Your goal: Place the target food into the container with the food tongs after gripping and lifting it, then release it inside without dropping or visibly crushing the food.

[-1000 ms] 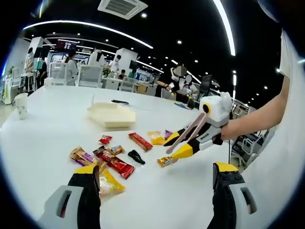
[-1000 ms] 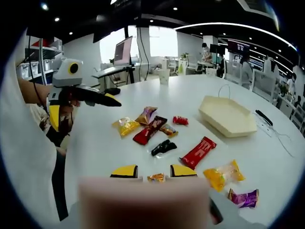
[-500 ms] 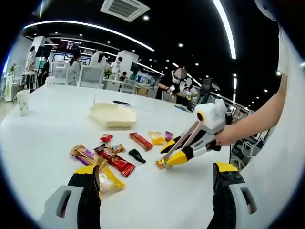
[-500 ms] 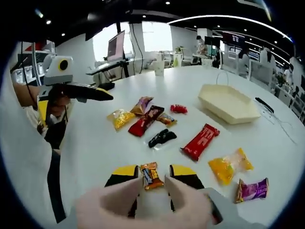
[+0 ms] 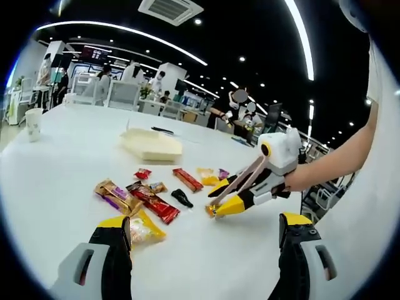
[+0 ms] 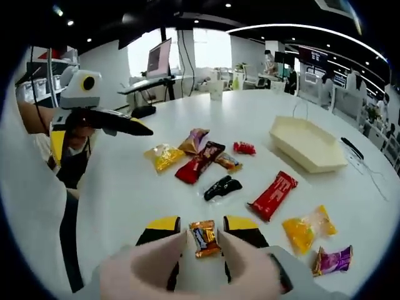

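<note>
White round table point(image 6: 375, 206), small orange-wrapped candy point(image 6: 204, 237) between right gripper point(image 6: 203, 226) fingers, contact unclear, left gripper point(image 5: 203, 228) fingers apart

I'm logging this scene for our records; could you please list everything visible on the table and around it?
Small orange snack: one, between the right gripper's jaws.
Black snack: one, mid-table.
Long red bar: one, right of the black snack.
Dark red bar: one, among the far packets.
Yellow packets: two, apart.
Purple packet: one, near right.
Container: one, cream, far right.
Paper cup: one, white, far.
Right gripper: open.
Left gripper: open.
</note>
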Tool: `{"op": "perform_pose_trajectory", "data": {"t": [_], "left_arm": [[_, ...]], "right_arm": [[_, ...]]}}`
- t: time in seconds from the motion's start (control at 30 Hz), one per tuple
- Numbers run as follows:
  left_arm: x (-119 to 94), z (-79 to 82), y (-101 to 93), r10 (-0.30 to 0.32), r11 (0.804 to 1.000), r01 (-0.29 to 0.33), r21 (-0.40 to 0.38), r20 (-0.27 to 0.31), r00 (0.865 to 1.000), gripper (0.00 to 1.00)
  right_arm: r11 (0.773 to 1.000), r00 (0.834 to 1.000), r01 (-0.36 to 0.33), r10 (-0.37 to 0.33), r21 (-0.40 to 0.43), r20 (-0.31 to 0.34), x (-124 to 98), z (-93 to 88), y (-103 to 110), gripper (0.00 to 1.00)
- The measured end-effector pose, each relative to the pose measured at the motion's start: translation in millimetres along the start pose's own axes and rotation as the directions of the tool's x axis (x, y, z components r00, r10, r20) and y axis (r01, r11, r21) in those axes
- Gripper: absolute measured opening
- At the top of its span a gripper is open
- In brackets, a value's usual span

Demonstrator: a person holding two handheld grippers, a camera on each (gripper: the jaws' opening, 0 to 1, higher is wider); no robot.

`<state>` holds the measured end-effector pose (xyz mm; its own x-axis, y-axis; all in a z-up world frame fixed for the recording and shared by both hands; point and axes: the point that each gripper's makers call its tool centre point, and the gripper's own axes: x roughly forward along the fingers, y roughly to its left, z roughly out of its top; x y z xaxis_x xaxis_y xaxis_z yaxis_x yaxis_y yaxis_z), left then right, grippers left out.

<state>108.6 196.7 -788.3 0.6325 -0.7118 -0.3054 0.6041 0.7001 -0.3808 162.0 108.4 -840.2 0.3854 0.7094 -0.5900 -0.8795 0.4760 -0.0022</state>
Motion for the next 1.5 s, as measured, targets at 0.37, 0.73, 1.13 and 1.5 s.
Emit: {"op": "perform_pose_trajectory", "data": {"t": [0.37,0.73,1.13,1.5], "left_arm": [[0,-1.8,3.2,0.000,1.000,0.000,-0.012,-0.014,1.000,0.99],[1,-5.0,4.2,-0.006,1.000,0.006,-0.016,-0.007,1.000,0.98],[-13,-2.9,6.8,0.029,0.999,-0.028,-0.017,0.030,0.999,0.98],[-17,4.1,16.5,0.063,0.998,-0.062,-0.026,0.052,0.997,0.96]], "right_arm": [[0.995,0.997,0.069,-0.066,0.070,-0.033,-1,-5.8,-1,0.25],[0.965,0.989,0.142,-0.127,0.221,-0.080,2,-6.4,-15,0.17],[0.931,0.982,0.184,-0.164,0.316,-0.091,-16,-0.6,-40,0.18],[0.939,0.974,0.218,-0.228,0.265,0.010,-61,56.0,-62,0.18]]}}
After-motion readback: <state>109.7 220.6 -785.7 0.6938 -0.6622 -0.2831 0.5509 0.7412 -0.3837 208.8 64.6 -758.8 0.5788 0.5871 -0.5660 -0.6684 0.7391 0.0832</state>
